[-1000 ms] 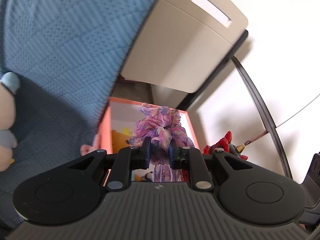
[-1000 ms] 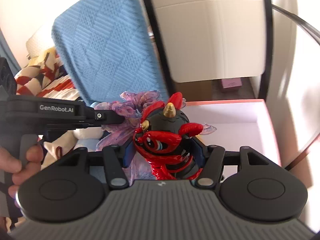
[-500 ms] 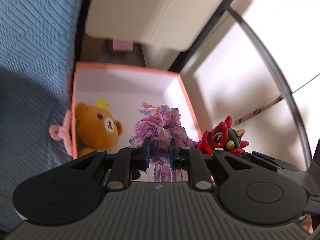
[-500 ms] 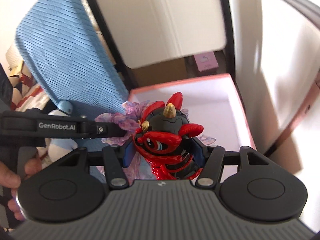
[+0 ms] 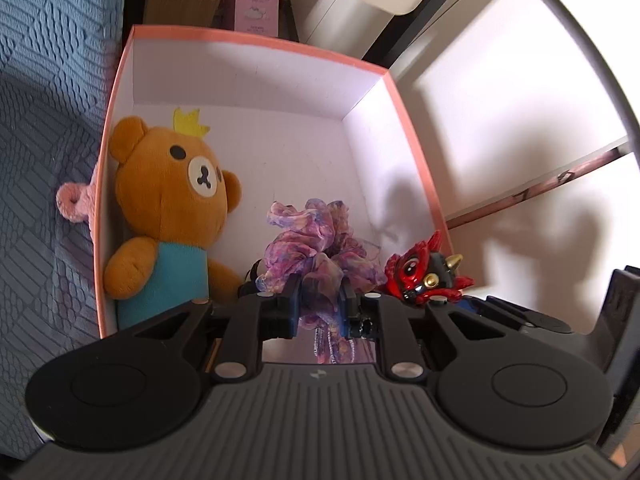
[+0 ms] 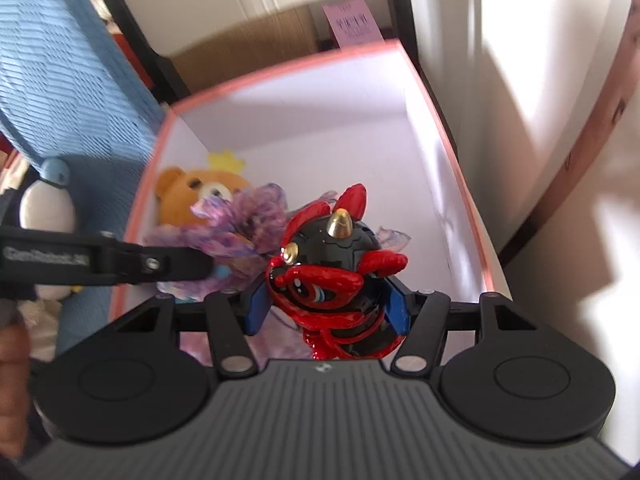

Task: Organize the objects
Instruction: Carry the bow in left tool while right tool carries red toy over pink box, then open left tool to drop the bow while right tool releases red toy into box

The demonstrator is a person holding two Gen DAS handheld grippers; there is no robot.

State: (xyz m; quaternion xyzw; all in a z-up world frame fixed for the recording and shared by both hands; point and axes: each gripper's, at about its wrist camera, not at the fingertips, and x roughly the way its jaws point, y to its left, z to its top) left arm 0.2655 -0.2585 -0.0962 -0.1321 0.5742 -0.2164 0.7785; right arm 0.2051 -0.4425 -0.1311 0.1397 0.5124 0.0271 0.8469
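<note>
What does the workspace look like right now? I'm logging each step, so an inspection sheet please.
Surface: blue textured fabric beside the box.
Job's things: pink box, open; bear inside, against its left wall.
Clutter: pink knitted piece outside the box; purple carton behind it.
Grippers: left gripper shut on scrunchie; right gripper shut on red figurine; both over the box.
Cables: nothing seen.
Surroundings: white wall, dark frame.

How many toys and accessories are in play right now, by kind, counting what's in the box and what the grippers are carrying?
Plush bear, in the box: 1
Purple scrunchie, held by the left gripper: 1
Red and black horned figure, held by the right gripper: 1
Pink plush item, partly hidden outside the box's left wall: 1
Total: 4
</note>
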